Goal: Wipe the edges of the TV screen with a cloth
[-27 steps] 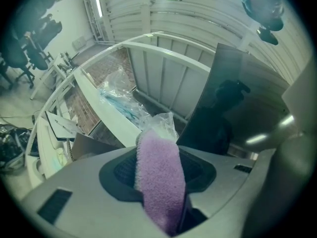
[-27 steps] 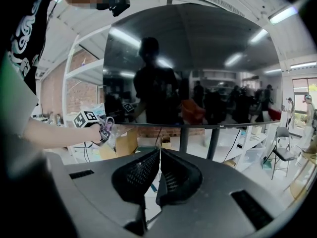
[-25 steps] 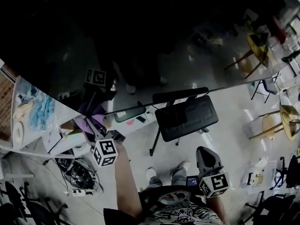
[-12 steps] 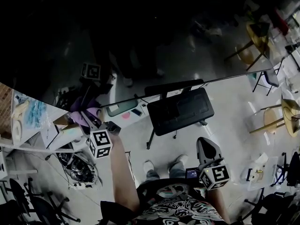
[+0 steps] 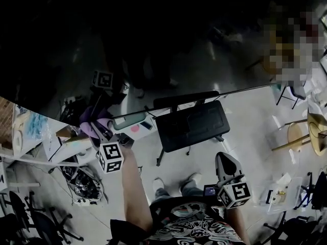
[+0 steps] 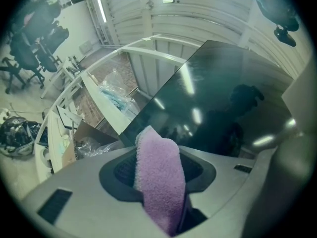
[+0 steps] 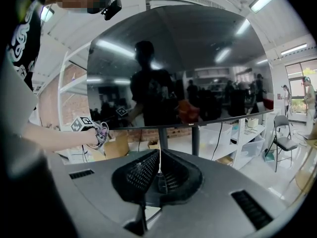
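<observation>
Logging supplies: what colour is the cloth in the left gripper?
Lilac, a pale purple. The cloth shows best in the left gripper view.

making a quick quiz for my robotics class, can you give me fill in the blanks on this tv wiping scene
1. The left gripper is shut on a ____ cloth.
2. The right gripper has its jaws together, and between them there is ____.
3. In the right gripper view, the cloth is at the lower ____ corner of the TV screen.

Missing words: purple; nothing; left
</observation>
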`<state>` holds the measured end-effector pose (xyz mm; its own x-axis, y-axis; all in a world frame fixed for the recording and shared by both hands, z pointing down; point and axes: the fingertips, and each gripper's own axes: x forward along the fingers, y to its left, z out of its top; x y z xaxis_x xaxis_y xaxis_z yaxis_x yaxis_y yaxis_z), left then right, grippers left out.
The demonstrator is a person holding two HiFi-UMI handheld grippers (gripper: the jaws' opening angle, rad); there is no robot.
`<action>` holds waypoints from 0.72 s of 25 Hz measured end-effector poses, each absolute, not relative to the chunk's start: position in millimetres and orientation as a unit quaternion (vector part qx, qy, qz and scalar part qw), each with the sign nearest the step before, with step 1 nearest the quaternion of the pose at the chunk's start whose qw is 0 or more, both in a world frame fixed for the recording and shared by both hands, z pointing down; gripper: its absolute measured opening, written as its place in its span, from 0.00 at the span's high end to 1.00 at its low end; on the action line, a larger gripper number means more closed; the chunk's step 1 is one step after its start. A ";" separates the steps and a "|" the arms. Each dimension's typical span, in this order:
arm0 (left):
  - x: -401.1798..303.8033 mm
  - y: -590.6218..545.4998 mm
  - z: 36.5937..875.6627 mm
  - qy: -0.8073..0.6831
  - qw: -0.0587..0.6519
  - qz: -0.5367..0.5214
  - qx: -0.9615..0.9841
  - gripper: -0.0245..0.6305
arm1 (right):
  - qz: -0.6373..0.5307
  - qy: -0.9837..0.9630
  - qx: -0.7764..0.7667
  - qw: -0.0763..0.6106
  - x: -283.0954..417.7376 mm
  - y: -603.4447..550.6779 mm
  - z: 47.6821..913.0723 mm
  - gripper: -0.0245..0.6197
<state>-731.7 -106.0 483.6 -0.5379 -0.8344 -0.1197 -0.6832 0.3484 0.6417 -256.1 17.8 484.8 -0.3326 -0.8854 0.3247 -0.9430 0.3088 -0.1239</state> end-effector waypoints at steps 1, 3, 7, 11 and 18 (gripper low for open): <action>-728.1 -106.3 483.2 -0.813 0.115 -0.331 0.465 0.70 | 0.146 -0.804 0.568 0.097 -251.9 16.8 484.2 0.91; -720.0 -106.9 483.1 -0.813 0.115 -0.332 0.464 0.70 | 0.144 -0.806 0.566 0.096 -243.4 14.4 482.9 0.91; -703.3 -111.3 484.3 -0.808 0.123 -0.341 0.464 0.70 | 0.139 -0.810 0.562 0.091 -228.5 8.4 482.6 0.91; -690.2 -109.2 484.6 -0.809 0.127 -0.346 0.459 0.69 | 0.138 -0.815 0.557 0.084 -215.3 6.2 479.9 0.91; -662.8 -114.3 481.7 -0.802 0.130 -0.358 0.460 0.70 | 0.138 -0.817 0.554 0.077 -192.0 -4.4 476.8 0.92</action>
